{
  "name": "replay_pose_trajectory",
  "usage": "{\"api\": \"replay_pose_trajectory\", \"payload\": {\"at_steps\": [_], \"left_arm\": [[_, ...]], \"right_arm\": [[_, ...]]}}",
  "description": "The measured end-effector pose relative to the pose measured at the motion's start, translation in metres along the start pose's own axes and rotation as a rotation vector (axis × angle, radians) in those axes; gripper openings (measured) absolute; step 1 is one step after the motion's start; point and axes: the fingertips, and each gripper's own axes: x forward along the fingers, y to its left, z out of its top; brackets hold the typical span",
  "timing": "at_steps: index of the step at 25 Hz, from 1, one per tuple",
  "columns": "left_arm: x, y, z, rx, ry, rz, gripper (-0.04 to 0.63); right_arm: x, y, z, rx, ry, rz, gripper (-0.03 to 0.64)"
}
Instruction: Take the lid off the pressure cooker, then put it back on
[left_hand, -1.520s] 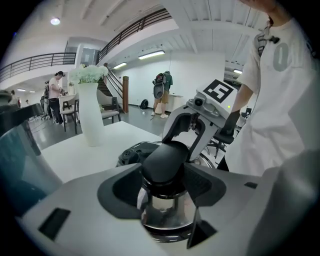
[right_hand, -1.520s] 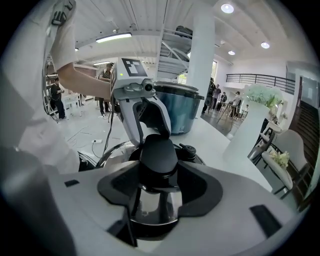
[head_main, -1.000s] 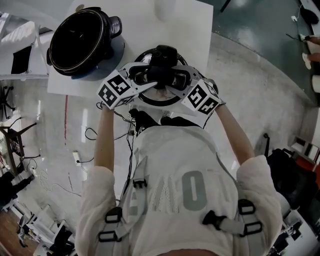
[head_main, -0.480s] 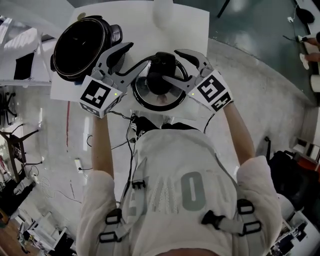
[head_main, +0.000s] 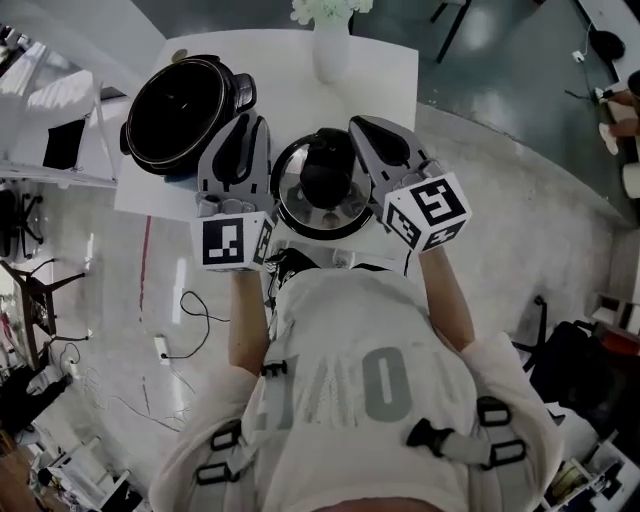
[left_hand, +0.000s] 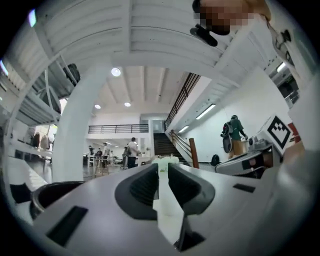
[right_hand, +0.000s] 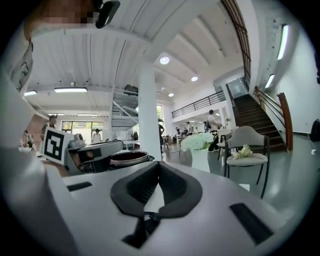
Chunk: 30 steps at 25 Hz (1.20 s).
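Steel round lid (head_main: 322, 212) with black knob lies at the white tabletop's (head_main: 390, 75) near edge, beside the open black pressure cooker (head_main: 185, 100). We've just closed the left gripper (left_hand: 163, 169) nearly and the right gripper (right_hand: 158, 167) fully, both empty, probably letting go before refitting the lid.

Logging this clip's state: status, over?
Left gripper just narrowed to a slit, empty; right gripper just shut, empty. Lid off, on table between them; cooker open. No obstruction seen.
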Motion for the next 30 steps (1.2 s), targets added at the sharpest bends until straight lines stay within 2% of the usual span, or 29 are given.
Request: {"api": "replay_pose_trajectory", "payload": {"at_steps": [3, 7, 11, 18, 20, 22, 23, 24, 25, 28, 30], "left_arm": [[-0.013, 0.009, -0.002, 0.018, -0.012, 0.083, 0.034], [-0.021, 0.015, -0.002, 0.020, -0.017, 0.116, 0.018], [-0.024, 0.013, -0.010, 0.039, 0.015, 0.115, 0.018], [-0.016, 0.010, -0.019, 0.002, 0.032, 0.084, 0.018], [-0.012, 0.003, -0.027, -0.028, 0.038, 0.021, 0.018], [-0.007, -0.008, -0.038, -0.037, 0.043, -0.086, 0.026], [-0.006, -0.016, -0.044, -0.030, 0.058, -0.159, 0.040], [-0.006, -0.026, -0.051, -0.015, 0.083, -0.244, 0.099], [-0.008, -0.037, -0.060, 0.008, 0.120, -0.334, 0.164], [-0.023, -0.070, -0.098, 0.136, 0.271, -0.580, 0.278], [-0.036, -0.083, -0.133, 0.245, 0.393, -0.708, 0.361]], "right_arm": [[-0.013, -0.010, -0.006, 0.044, -0.036, -0.097, 0.008], [-0.032, -0.022, -0.018, 0.048, -0.033, -0.189, 0.008], [-0.044, -0.022, -0.027, 0.026, -0.024, -0.201, 0.008], [-0.045, -0.018, -0.028, -0.009, -0.012, -0.172, 0.008], [-0.043, -0.013, -0.028, -0.026, -0.015, -0.134, 0.008], [-0.040, -0.003, -0.030, -0.046, -0.007, -0.063, 0.008], [-0.037, 0.005, -0.034, -0.055, 0.014, -0.009, 0.061], [-0.035, 0.013, -0.041, -0.068, 0.047, 0.049, 0.213], [-0.033, 0.020, -0.048, -0.087, 0.086, 0.098, 0.268], [-0.031, 0.034, -0.077, -0.158, 0.197, 0.190, 0.292], [-0.030, 0.037, -0.097, -0.192, 0.266, 0.235, 0.318]]}}
